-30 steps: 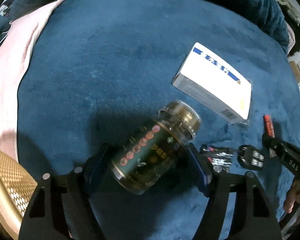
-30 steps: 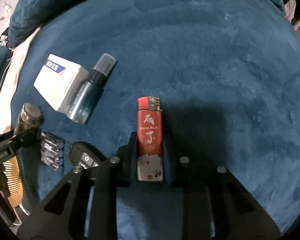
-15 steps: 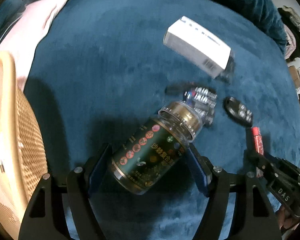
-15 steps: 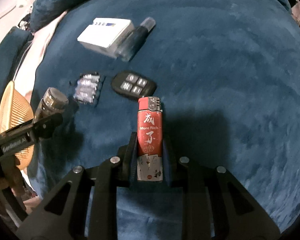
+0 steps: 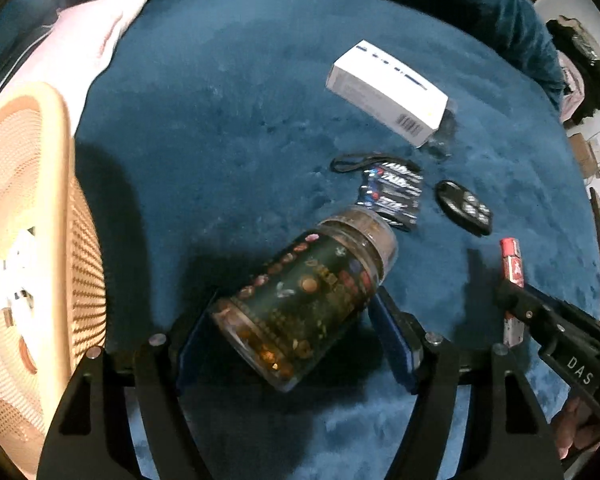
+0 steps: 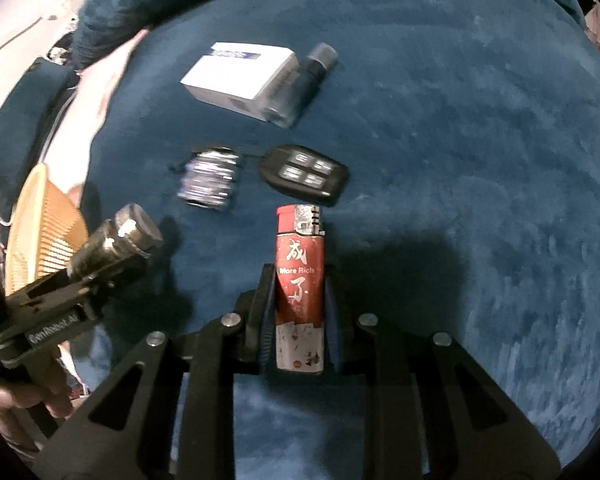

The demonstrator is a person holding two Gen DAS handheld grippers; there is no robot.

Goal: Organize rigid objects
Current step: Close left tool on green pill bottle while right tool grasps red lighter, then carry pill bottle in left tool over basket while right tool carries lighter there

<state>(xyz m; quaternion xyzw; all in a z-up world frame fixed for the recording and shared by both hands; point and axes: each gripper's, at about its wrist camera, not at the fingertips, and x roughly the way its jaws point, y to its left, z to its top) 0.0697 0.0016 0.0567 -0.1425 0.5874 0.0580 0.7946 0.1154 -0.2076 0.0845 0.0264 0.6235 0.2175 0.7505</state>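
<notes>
My left gripper (image 5: 296, 332) is shut on a dark green jar (image 5: 308, 304) with a brown lid, held tilted above the blue plush surface (image 5: 228, 120). My right gripper (image 6: 300, 312) is shut on a red lighter (image 6: 300, 276) that stands upright between the pads. On the plush lie a white box (image 6: 236, 76), a dark spray bottle (image 6: 300, 84) against the box, a pack of batteries (image 6: 210, 178) and a black key fob (image 6: 304, 172). The same box (image 5: 388, 92), batteries (image 5: 392, 192) and fob (image 5: 464, 206) show in the left wrist view.
A woven tan basket (image 5: 40, 240) stands at the left, holding white items. A pink cloth (image 5: 88, 44) lies at the back left. A black cord (image 5: 360, 160) lies by the batteries. A person's hand (image 6: 24, 392) grips the left tool's handle.
Both grippers have moved left with their loads, toward the basket, which has come into view. The box, batteries and fob have slid to the right and farther off.
</notes>
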